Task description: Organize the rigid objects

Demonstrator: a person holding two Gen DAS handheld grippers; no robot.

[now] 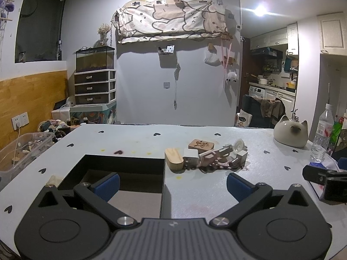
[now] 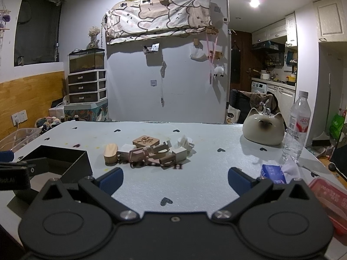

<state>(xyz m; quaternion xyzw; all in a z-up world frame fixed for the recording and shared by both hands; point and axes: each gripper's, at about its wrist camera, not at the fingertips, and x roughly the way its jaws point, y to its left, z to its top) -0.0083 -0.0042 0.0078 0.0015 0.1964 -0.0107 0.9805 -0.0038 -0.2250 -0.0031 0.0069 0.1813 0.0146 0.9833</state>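
A pile of small rigid objects (image 1: pixel 206 156) lies mid-table: a wooden block (image 1: pixel 173 159), a white cube (image 1: pixel 191 156), a carved wooden tile (image 1: pixel 201 145), pink pieces and a white cap. The pile also shows in the right wrist view (image 2: pixel 149 151). An open black box (image 1: pixel 121 173) sits to its left, seen too in the right wrist view (image 2: pixel 58 162). My left gripper (image 1: pixel 172 187) is open and empty, straddling the box's right wall. My right gripper (image 2: pixel 175 181) is open and empty, short of the pile.
A ceramic cat (image 2: pixel 263 127) and a water bottle (image 2: pixel 296 127) stand at the table's right. A blue tissue pack (image 2: pixel 274 172) and a red-lidded container (image 2: pixel 329 201) lie near the right edge. A clear bin (image 1: pixel 19 151) sits off the left edge.
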